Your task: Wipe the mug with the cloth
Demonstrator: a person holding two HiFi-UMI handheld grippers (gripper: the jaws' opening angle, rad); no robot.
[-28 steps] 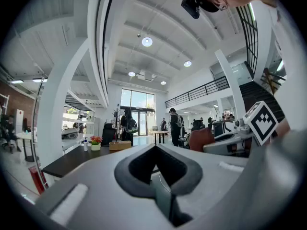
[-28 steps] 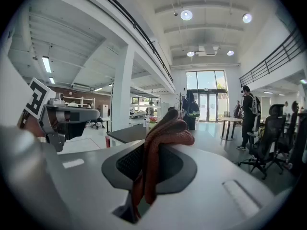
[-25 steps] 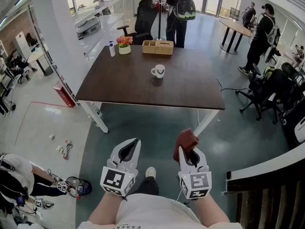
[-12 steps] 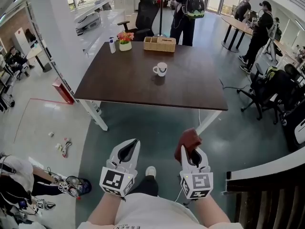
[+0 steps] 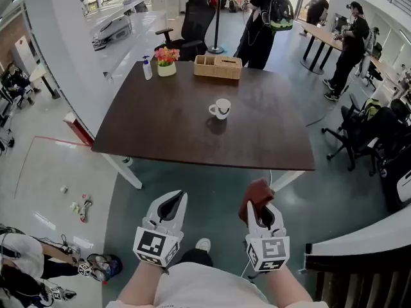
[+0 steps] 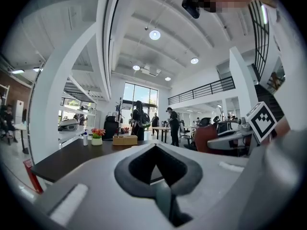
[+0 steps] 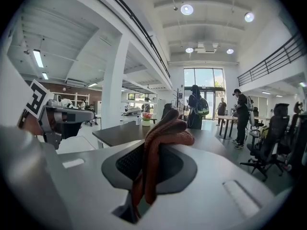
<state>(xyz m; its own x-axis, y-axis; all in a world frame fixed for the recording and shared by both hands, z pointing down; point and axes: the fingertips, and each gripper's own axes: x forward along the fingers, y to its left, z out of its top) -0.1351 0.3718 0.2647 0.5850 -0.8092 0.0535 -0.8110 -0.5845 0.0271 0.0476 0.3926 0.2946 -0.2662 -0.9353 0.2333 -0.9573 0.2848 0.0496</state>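
A white mug point(image 5: 220, 108) stands alone near the middle of the dark brown table point(image 5: 160, 127), well ahead of both grippers. My left gripper point(image 5: 173, 201) is held low in front of me over the floor, jaws shut with nothing between them point(image 6: 157, 176). My right gripper point(image 5: 259, 205) is level with it and shut on a reddish-brown cloth point(image 5: 254, 193). The cloth point(image 7: 163, 135) is bunched up above the jaws of the right gripper point(image 7: 146, 181). The mug is too small to make out in either gripper view.
At the table's far edge are a wicker box point(image 5: 218, 67), a flower pot point(image 5: 167, 59) and a spray bottle point(image 5: 147, 68). A black office chair point(image 5: 192, 21) and a person with a backpack point(image 5: 266, 18) stand beyond. More chairs point(image 5: 363, 133) are at the right, a stair rail point(image 5: 359, 262) at lower right.
The table and mug have come closer and sit lower in the head view. Both grippers keep the same pose, the cloth still clamped in the right one.
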